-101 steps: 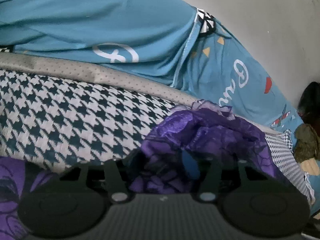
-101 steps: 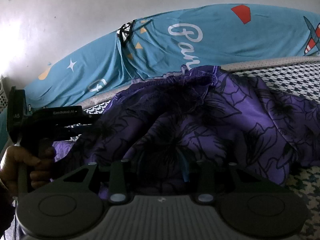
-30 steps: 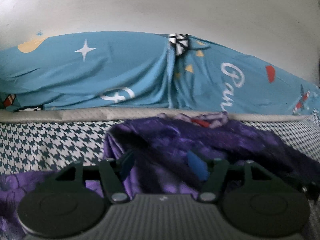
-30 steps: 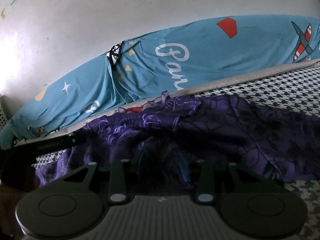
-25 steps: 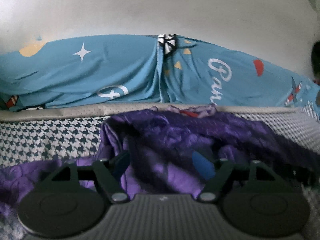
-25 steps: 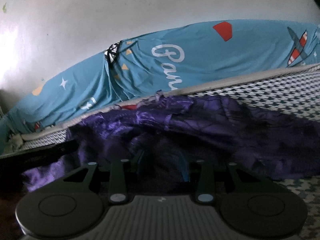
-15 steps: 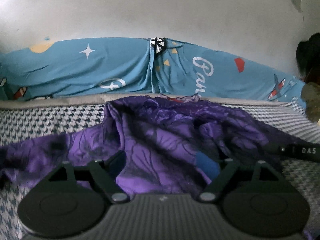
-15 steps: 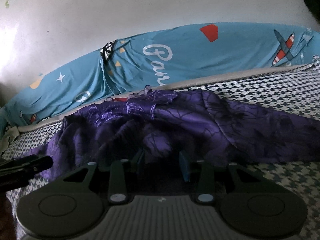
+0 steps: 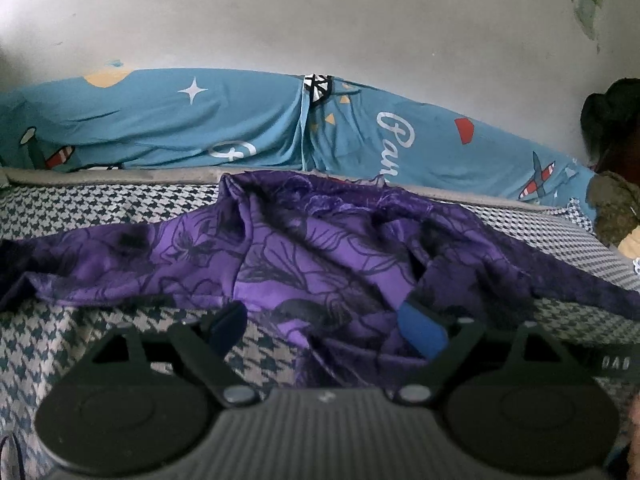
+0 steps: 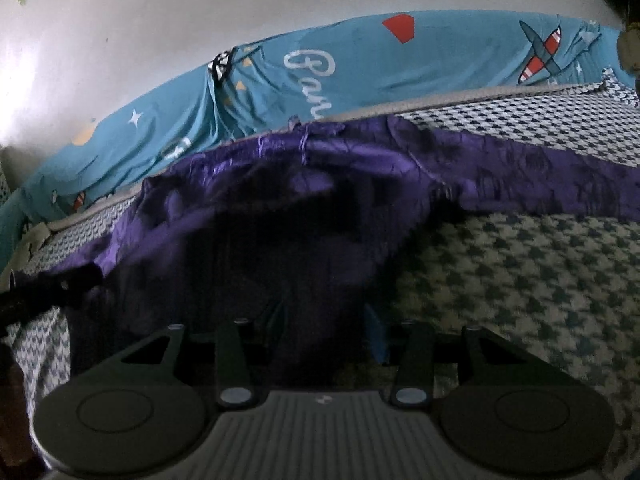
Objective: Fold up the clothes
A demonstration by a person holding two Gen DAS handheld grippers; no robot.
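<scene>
Handling purple floral garment [image 9: 320, 248]: thin, limp, likely slippery; take the hem. Left gripper [image 9: 324, 326] spread, opening, cloth loose between. Right gripper [image 10: 326, 316] opening, cloth between.

Left wrist view: mounted just behind the left gripper [image 9: 324, 326], looking forward along its two fingers and somewhat downward, low and close over the houndstooth bed cover [image 9: 80, 344]. Faced the pale wall [image 9: 320, 20] squarely, with the blue printed sheet [image 9: 160, 128] running level across the frame.

Right wrist view: set likewise behind the right gripper [image 10: 326, 330], also tilted down and very near the purple garment [image 10: 280, 216], dim and blurred up close, so probably nearer than the other. Faced the same wall [image 10: 160, 8] more obliquely, the blue sheet [image 10: 400, 64] slanting up to the right.

Shared by both: garment [image 9: 320, 248], bed cover [image 10: 520, 280], blue sheet and wall.
</scene>
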